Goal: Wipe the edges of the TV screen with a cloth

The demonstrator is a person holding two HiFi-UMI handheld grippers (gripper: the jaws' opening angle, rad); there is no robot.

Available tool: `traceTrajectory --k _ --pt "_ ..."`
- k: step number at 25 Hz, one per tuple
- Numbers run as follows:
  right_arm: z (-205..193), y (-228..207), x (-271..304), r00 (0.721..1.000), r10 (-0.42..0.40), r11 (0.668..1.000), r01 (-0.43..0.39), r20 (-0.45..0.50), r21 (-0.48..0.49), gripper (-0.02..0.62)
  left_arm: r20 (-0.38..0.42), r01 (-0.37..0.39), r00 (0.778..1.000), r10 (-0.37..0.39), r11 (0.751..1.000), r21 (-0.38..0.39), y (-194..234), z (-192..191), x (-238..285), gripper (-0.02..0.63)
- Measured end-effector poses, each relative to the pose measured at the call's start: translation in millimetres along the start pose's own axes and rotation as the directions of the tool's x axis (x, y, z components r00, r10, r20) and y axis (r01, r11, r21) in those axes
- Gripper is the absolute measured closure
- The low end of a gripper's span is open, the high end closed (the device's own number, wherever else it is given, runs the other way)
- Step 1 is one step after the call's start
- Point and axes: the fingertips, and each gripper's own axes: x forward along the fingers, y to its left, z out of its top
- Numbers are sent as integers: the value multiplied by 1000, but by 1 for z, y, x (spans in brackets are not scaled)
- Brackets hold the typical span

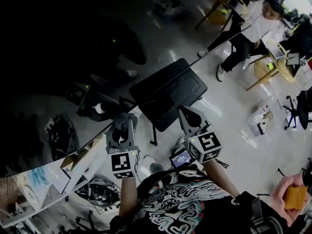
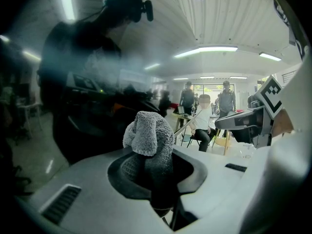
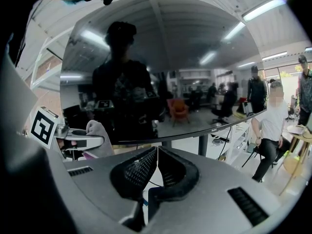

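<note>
Left gripper [image 1: 123,130]: lower centre of the head view, marker cube toward the camera.
Left fingers [image 2: 126,169]: pinching the cloth [image 2: 148,140], a grey, nubbly wad that stands up out of the grip.
Right gripper [image 1: 189,116]: just right of the left gripper, apart from it.
Right fingers [image 3: 136,172]: pressed together, nothing between them.
Cloth position: at the lower edge of the TV screen [image 1: 58,57], at lower left in the right gripper view; contact cannot be confirmed.
TV screen: dark and glossy. It fills the upper left of the head view, with its lower edge running from lower left to upper right. It reflects the standing operator and ceiling lights.
Background: pale floor [image 1: 229,106] beyond the edge; a seated person [image 1: 243,38] at upper right.
</note>
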Motion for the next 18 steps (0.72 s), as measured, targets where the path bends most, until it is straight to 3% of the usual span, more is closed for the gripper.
traceTrajectory --k 10,18 --pt "-1 -17 -2 1000 -11 1000 11 4 18 566 -7 18 1000 -18 1000 16 -14 4 15 535" --pt "7 -65 -8 1000 -27 999 27 0 39 566 -15 34 999 -34 999 29 -46 23 47 535"
